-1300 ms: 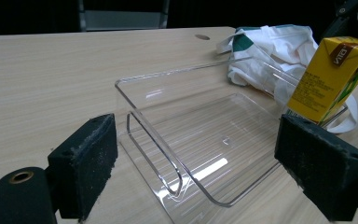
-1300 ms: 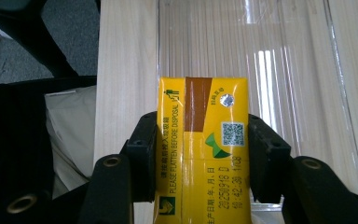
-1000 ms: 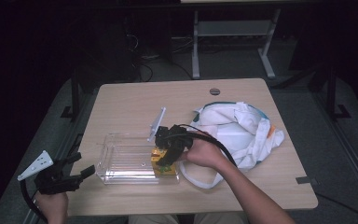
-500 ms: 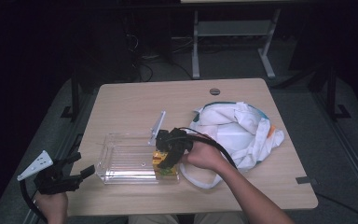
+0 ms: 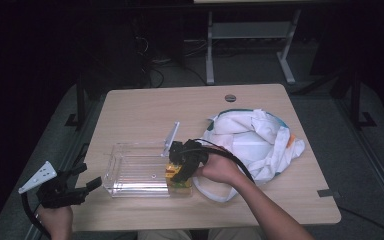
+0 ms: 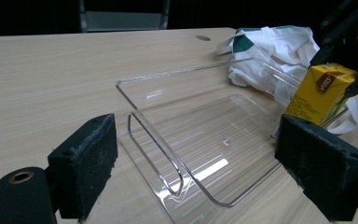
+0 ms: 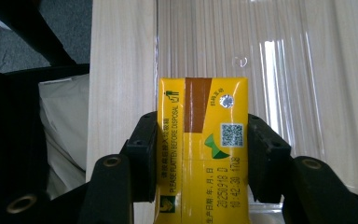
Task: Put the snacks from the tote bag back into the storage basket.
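Observation:
A yellow drink carton [image 5: 171, 172] stands upright at the right end of a clear plastic box [image 5: 130, 172]. My right gripper [image 5: 180, 175] is shut on it from above. In the right gripper view the two pads press the carton [image 7: 203, 144] on both sides, just inside the box's end wall [image 7: 156, 46]. Whether the carton rests on the box floor I cannot tell. My left gripper [image 5: 87, 182] hovers open at the table's front left corner, apart from the box. Its view looks between wide-apart pads [image 6: 86, 163] into the box [image 6: 140, 100] and at the carton [image 6: 319, 93].
A crumpled white cloth bag [image 5: 260, 140] with teal trim lies right of the box, its strap looping toward the front edge. A small clear lid piece [image 5: 172, 135] leans at the box's back right corner. A round cable hole [image 5: 230, 97] sits near the far edge.
The right gripper with the carton has edged slightly lower at the box's right end. The left gripper has kept still.

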Tool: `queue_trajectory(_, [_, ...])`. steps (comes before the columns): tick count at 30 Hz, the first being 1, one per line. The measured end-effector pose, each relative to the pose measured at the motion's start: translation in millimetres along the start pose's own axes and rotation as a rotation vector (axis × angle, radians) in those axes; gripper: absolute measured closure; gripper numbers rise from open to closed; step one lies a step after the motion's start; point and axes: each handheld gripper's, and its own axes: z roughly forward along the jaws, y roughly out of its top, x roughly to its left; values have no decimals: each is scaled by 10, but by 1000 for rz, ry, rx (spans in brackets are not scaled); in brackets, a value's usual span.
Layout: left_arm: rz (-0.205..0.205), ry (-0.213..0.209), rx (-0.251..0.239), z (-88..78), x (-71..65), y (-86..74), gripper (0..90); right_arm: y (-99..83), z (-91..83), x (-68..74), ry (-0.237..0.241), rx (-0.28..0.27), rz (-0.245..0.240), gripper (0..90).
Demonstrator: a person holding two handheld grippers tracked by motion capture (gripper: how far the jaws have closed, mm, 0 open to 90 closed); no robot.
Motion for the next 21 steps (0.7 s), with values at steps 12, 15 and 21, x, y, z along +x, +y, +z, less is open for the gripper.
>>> queue_trajectory(12, [-2, -1, -3, -2, 5, -2, 128, -12, 60, -7, 6, 4, -6, 514])
queue_trajectory(15, [-1, 0, -2, -2, 4, -1, 128, -19, 66, -9, 8, 4, -4, 514])
queue_trajectory(21, [1, 0, -1, -3, 4, 0, 128, -27, 57, -7, 11, 7, 0, 514])
